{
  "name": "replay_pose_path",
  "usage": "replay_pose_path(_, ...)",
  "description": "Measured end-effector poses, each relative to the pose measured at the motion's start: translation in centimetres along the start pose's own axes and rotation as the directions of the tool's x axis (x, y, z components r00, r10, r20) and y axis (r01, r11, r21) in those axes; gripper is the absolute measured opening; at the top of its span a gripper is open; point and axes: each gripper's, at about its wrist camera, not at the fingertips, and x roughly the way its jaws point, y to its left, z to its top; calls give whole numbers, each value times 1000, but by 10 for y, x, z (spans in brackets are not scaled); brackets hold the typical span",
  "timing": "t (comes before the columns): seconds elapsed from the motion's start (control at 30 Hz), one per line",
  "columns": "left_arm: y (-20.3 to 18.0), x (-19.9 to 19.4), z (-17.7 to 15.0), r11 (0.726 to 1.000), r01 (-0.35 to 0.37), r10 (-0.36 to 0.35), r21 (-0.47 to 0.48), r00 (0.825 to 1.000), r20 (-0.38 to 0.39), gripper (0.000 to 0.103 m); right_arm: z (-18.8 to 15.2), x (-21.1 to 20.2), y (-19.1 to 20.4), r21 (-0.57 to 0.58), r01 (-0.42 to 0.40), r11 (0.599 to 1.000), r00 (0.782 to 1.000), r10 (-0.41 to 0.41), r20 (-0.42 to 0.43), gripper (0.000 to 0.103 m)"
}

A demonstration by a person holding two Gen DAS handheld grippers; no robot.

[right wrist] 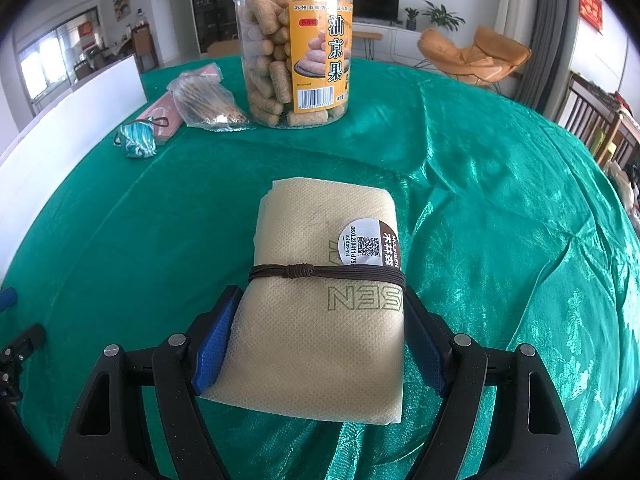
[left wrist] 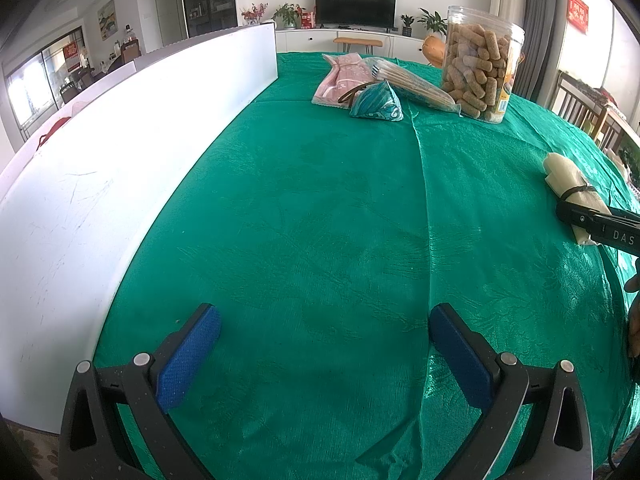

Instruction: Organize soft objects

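My right claw (right wrist: 316, 340) grips the beige cloth bundle (right wrist: 320, 280), left claw (left wrist: 324, 344) open w/ nothing; pouch (left wrist: 378, 102) etc. still unsorted.

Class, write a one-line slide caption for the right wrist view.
Right gripper straddles a tied beige cloth bundle on the green tablecloth.

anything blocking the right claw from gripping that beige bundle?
Nothing visible. The beige folded bundle already lies between the right claw's blue pads, one along each side, on the green tablecloth. The snack jar and other items stand well beyond it. The left claw is open over bare cloth.
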Motion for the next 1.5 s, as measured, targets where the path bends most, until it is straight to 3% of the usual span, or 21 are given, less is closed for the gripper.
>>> replay_pose_path(0.4,-1,0,0,1000,2,-2,1,1000,-4,103,0,0,0,0,-1,1000,1000,1,0,80)
replay_pose_path(0.73,1,0,2,1000,14,-14,3,999,-53,103,0,0,0,3,-4,1000,1000,4,1,80)
replay_pose_path(0.87,3,-6,10,996,76,-78,-43,996,-53,103,1,-1,0,4,-4,1000,1000,4,1,80)
replay_pose_path(0.97,6,-9,30,983,159,-160,-95,987,-6,103,1,0,0,4,-5,1000,1000,5,2,80)
replay_pose_path(1.07,1,3,67,978,192,-191,-81,981,21,103,1,0,0,4,-6,1000,1000,6,2,80)
replay_pose_path(1.27,-9,54,133,972,197,-198,-128,980,-2,100,1,-2,-1,13,-15,1000,1000,15,5,80)
replay_pose_path(1.5,-28,102,181,987,112,-118,-117,992,-46,99,1,-2,-1,12,-14,1000,1000,14,5,80)
